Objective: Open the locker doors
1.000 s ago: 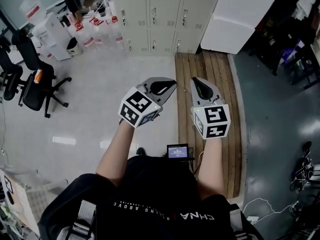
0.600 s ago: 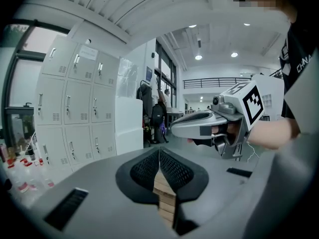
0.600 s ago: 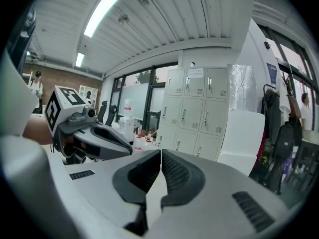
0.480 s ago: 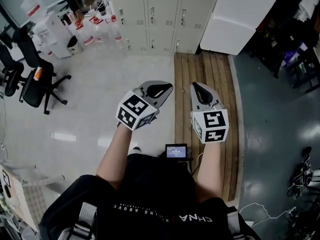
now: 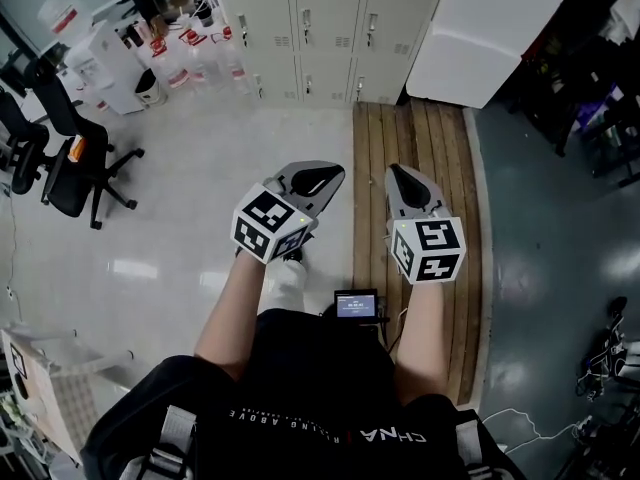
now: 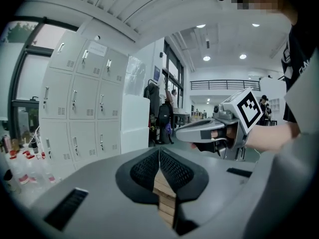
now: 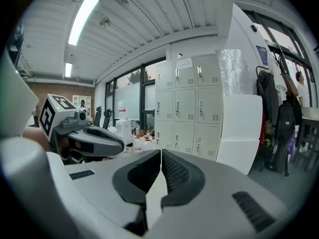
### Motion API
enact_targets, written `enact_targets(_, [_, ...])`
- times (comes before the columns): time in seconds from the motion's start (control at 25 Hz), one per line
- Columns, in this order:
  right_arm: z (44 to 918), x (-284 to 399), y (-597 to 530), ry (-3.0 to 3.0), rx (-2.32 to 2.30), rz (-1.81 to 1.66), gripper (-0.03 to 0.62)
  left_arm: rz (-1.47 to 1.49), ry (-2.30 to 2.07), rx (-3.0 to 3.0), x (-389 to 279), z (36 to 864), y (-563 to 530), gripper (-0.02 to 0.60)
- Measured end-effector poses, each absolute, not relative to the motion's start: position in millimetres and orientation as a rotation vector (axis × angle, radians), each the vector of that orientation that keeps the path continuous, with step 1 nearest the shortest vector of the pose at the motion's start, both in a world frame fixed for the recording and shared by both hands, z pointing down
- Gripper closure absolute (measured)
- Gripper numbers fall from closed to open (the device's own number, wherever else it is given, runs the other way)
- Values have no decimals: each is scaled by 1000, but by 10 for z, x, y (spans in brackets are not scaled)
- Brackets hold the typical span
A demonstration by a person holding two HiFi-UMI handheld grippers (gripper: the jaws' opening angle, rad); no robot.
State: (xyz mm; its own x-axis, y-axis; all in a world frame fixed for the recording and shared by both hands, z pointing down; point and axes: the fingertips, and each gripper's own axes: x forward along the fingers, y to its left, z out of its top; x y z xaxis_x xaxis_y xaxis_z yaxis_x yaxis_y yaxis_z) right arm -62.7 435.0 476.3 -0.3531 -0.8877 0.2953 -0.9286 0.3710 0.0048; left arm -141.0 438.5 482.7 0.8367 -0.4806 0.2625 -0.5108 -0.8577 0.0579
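We hold both tools shut and empty. The left gripper (image 5: 320, 175) has its jaws met at the tips, with nothing between them, and the right gripper (image 5: 404, 180) is closed the same way. The lockers (image 5: 330, 18) stand straight ahead of both grippers and well apart from them, across open floor, and every door we can see looks closed. From the left gripper they lie ahead and off to its left; from the right gripper they lie ahead and a little to its right, with a big white block (image 5: 485, 33) just beside them further right. The two grippers sit side by side and about level, so neither seems clearly nearer. The right one lines up roughly with the right-hand column of doors, the left one with the middle column. The doors run upright, and each slim handle (image 7: 200, 106) stands vertical near its door's left edge. We therefore judge that the doors swing out towards the right, and that the jaws must part and meet a handle across its upright length once we have closed the gap.
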Motion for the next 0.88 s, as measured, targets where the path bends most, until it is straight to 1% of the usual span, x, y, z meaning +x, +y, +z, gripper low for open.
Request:
enact_targets(0.16, [4859, -712, 3931, -2356, 1618, 248, 562, 349, -730, 2913, -1417, 4874, 3956, 561])
enact_targets(0.48, [4677, -962, 2880, -2292, 1640, 197, 562, 329, -679, 2933, -1608, 4706, 2788, 561])
enact_targets(0.88, [4745, -1457, 2064, -2203, 1606, 168, 562, 310, -633, 2893, -2028, 4731, 1909, 561])
